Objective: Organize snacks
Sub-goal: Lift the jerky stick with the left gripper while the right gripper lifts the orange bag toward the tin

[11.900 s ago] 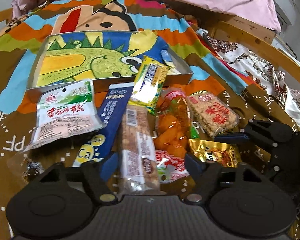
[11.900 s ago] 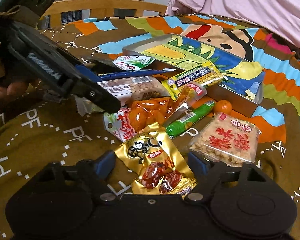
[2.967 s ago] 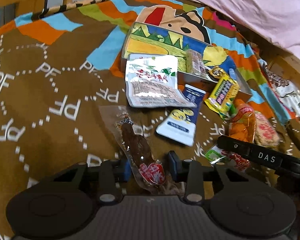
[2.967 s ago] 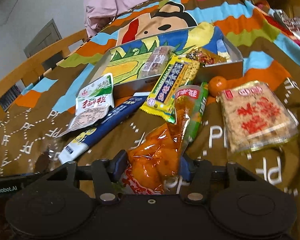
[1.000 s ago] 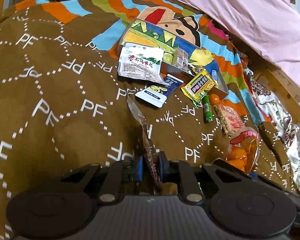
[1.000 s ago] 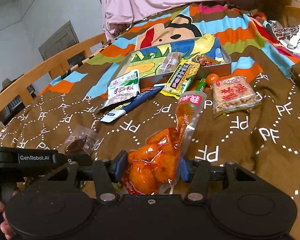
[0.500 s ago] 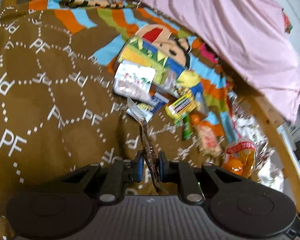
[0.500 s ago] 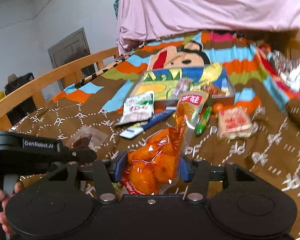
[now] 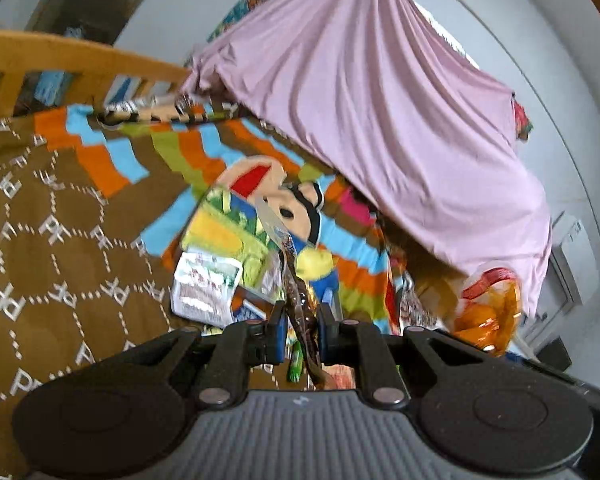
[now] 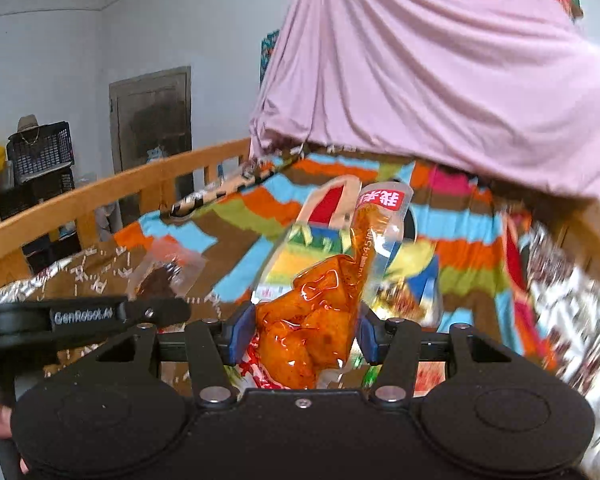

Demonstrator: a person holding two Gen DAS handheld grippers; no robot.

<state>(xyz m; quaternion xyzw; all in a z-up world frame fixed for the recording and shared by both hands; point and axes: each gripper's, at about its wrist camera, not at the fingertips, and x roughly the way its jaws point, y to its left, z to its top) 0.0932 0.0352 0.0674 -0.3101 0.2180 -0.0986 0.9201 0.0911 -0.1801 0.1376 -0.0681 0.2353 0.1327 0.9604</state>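
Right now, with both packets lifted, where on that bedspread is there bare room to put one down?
The brown lettered stretch of the bedspread, between the wooden bed rail and the shallow cartoon-printed box, lies bare. It is crowded at the box's near edge, where the white-and-green packet and the green stick lie, and under the pink sheet.

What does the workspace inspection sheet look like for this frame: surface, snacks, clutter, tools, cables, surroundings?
Surface: brown patterned blanket with colourful stripes, on a bed.
Job's things: tray with a cartoon lining; white snack packet lying by it; other packets there blurred.
Clutter: nothing seen beyond the snacks.
Grippers: left tool shut on a clear packet of dark snack; right tool shut on an orange snack pouch; both held above the bed.
Cables: nothing seen.
Surroundings: wooden bed rail, pink sheet, dark door, stacked crates.
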